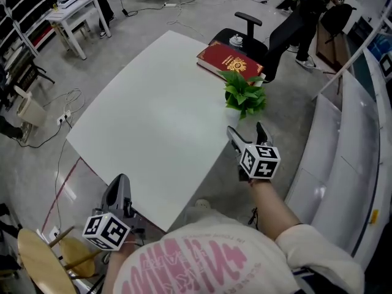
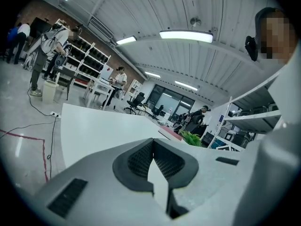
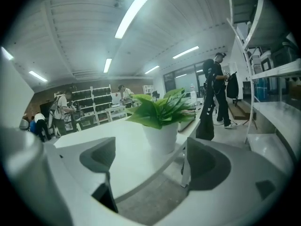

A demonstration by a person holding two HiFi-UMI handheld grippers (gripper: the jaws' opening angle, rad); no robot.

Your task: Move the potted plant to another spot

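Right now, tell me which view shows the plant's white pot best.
Right gripper view: the white pot stands whole and close ahead of parted jaws. The head view mostly hides it under leaves; the left gripper view shows only distant leaves.

White desk (image 1: 153, 115), two items on its top.
At the far right corner lies a red book (image 1: 228, 60); just beside it, at the right edge, stands the potted plant (image 1: 244, 95).

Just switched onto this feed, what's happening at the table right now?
A person holds the right gripper, jaws open, just short of the potted plant, which stands at the edge of the white table near a red book. Nothing is gripped yet. The left gripper is shut and empty, low by the table's near corner.
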